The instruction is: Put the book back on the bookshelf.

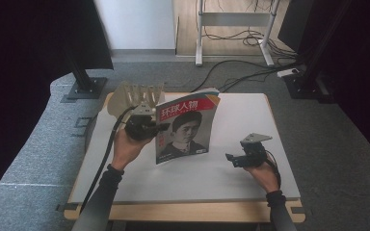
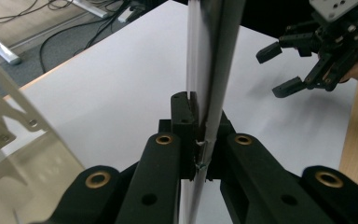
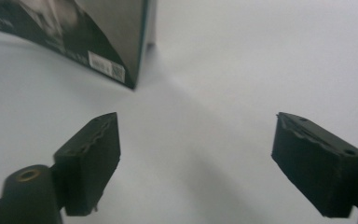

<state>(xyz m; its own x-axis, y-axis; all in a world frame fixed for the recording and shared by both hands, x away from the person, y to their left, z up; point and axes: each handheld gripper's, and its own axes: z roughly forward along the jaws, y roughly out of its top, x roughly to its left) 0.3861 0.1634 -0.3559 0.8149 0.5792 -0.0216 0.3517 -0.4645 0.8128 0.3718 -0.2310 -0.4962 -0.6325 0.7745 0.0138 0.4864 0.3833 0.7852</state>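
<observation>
The left gripper (image 1: 147,126) clamps the magazine (image 1: 185,127) by its spine edge, upright on the table (image 1: 250,173), while the right gripper (image 1: 237,159) waits open nearby, so the limp pages could sag or slip free.

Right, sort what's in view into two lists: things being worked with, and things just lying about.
In use:
- magazine, held upright on the table
- left gripper, shut on the magazine's edge
- right gripper, open, empty, near the magazine
- metal rack, probably

Lying about:
- floor cables
- desk frame
- black stands
</observation>
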